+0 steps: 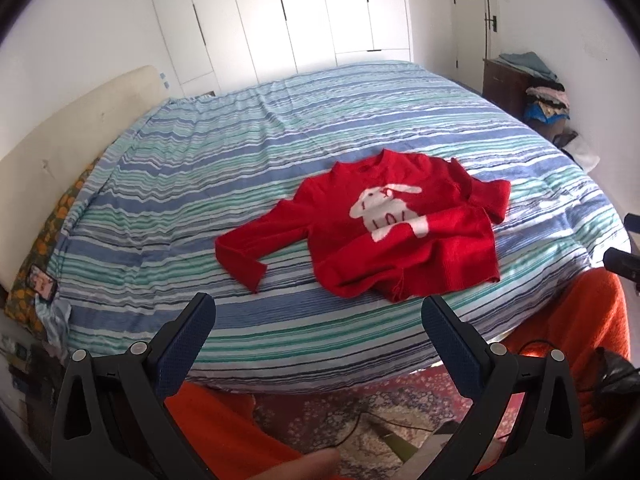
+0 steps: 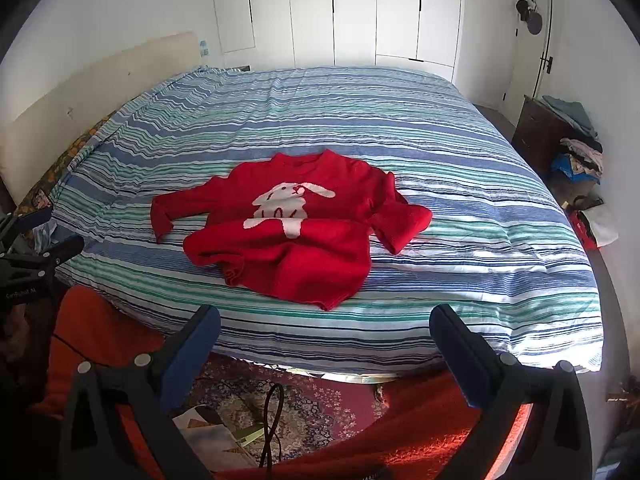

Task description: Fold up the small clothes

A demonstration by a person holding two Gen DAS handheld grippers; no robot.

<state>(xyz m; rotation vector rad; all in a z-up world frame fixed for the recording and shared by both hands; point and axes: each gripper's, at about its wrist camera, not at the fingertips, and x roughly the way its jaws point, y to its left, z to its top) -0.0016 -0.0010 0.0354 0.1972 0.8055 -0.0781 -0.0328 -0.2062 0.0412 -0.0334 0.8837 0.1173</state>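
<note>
1. Sweater (image 1: 400, 232), red with a white rabbit knitted on the chest, lies face up on the bed (image 1: 240, 152), on its blue, green and white striped cover and towards the near edge, as seen from the left wrist view.
2. One sleeve (image 1: 248, 256) stretches out to the left across the stripes; the other is folded back in a bunch at the right shoulder. The hem is rumpled and partly turned over.
3. Left tongs (image 1: 318, 312) hang above the near edge of the bed, tilted downward, spread wide with nothing between the blue pads. They are apart from the sweater.
4. Below the tongs I see orange fabric (image 1: 224, 424) and a patterned red rug (image 1: 360, 412) on the floor.
5. White wardrobe doors (image 1: 320, 12) stand behind the bed, and a pile of clothes (image 1: 548, 100) sits by a dark cabinet at the right.
6. From the right wrist view, the sweater (image 2: 292, 232) lies left of centre on the bed (image 2: 480, 184), collar towards the far side, hem nearest.
7. Right tongs (image 2: 324, 320) are also spread wide and empty, held off the near edge, not touching the sweater.
8. At the left border of this view the other tool (image 2: 28, 256) shows, dark and angled towards the bed.
9. A black cable (image 2: 274, 420) loops over the rug (image 2: 312, 400) beneath.
</note>
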